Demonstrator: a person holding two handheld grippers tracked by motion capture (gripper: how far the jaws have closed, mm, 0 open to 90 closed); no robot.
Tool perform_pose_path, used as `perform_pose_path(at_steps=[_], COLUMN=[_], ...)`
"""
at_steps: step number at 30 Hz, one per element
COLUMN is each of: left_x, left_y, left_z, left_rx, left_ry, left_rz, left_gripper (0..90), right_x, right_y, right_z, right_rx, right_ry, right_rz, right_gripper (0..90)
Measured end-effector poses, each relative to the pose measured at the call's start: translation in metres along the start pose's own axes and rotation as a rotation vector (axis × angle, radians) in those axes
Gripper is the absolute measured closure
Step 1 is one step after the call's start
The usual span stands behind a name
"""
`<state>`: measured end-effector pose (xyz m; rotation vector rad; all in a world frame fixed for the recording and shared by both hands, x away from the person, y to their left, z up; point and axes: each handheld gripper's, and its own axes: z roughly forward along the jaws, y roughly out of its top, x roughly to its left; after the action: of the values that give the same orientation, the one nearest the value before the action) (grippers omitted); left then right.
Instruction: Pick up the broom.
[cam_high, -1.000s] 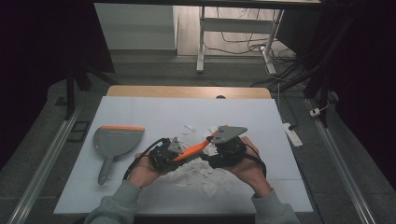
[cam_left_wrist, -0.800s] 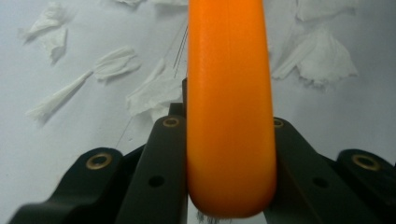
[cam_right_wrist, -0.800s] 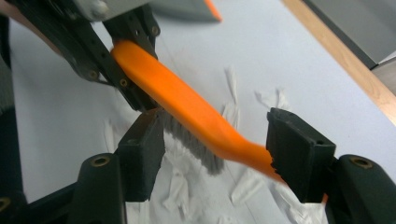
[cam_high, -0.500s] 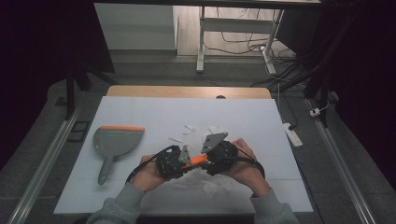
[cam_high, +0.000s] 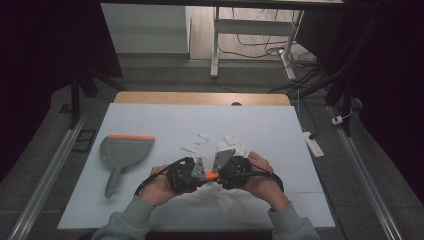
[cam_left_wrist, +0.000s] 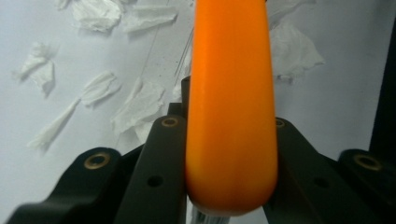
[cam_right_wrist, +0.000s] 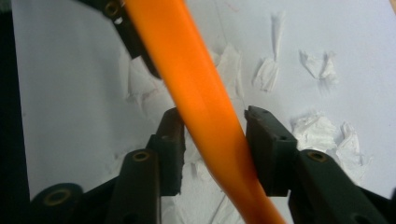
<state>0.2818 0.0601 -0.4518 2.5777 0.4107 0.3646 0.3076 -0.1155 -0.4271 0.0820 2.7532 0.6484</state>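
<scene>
An orange handle (cam_high: 212, 175) (cam_left_wrist: 229, 107) runs between my two grippers low over the paper-strewn white table (cam_high: 280, 130). My left gripper (cam_high: 201, 175) (cam_left_wrist: 224, 135) is shut on its rounded end. My right gripper (cam_high: 218, 174) (cam_right_wrist: 212, 126) faces it from the other side. Its jaws have just been closing on the slanting handle (cam_right_wrist: 205, 107), and both pads now touch it. What sits at the handle's far end is hidden. Torn white paper scraps (cam_high: 231, 145) (cam_left_wrist: 140, 100) (cam_right_wrist: 322, 133) lie under and beyond the grippers.
A grey dustpan (cam_high: 122, 152) with an orange front edge lies at the left of the table, handle toward me. A bare wooden strip (cam_high: 200, 98) borders the table's far side. Beyond it stand a stand's legs and cables on the floor.
Both hands have drawn together and toward the near edge. The handle, earlier slanting up between the grippers, now shows as a short stub between them. The right jaws have narrowed onto it.
</scene>
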Motion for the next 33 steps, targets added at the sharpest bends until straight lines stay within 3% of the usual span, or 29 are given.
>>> perform_pose_path(at_steps=[1, 4, 5, 6, 10, 11, 14, 20, 33], left_x=[0.000, 0.005, 0.007, 0.008, 0.010, 0.011, 0.014, 0.023, 0.026], left_y=[-0.001, -0.004, -0.005, -0.007, -0.010, -0.013, -0.017, -0.039, -0.109], left_z=[0.000, -0.002, -0.003, -0.005, -0.012, -0.016, -0.020, -0.033, -0.045], left_rx=[-0.007, -0.029, -0.038, -0.056, -0.112, -0.137, -0.154, -0.220, -0.222], left_ry=[0.011, 0.005, 0.016, 0.054, 0.098, 0.135, 0.163, 0.203, 0.252], left_rz=[-0.003, -0.022, -0.025, -0.045, -0.085, -0.112, -0.142, -0.257, -0.441], left_gripper=[76.6, 74.5, 66.5, 61.9, 44.8, 40.9, 35.0, 32.3, 31.1], right_x=[0.001, 0.001, -0.001, -0.002, -0.008, -0.010, -0.016, -0.024, -0.039], right_y=[0.000, -0.001, -0.002, -0.002, -0.007, -0.009, -0.014, -0.023, -0.040], right_z=[0.001, 0.001, 0.001, 0.000, -0.004, -0.005, -0.008, -0.013, -0.022], right_rx=[0.007, -0.002, -0.012, -0.015, -0.040, -0.047, -0.076, -0.113, -0.175], right_ry=[0.005, 0.004, 0.004, 0.003, -0.010, -0.014, -0.032, -0.071, -0.125], right_rz=[-0.019, -0.015, -0.002, 0.015, 0.070, 0.086, 0.129, 0.196, 0.289], right_gripper=[62.9, 63.8, 65.2, 65.8, 66.3, 66.4, 66.6, 66.8, 66.9])
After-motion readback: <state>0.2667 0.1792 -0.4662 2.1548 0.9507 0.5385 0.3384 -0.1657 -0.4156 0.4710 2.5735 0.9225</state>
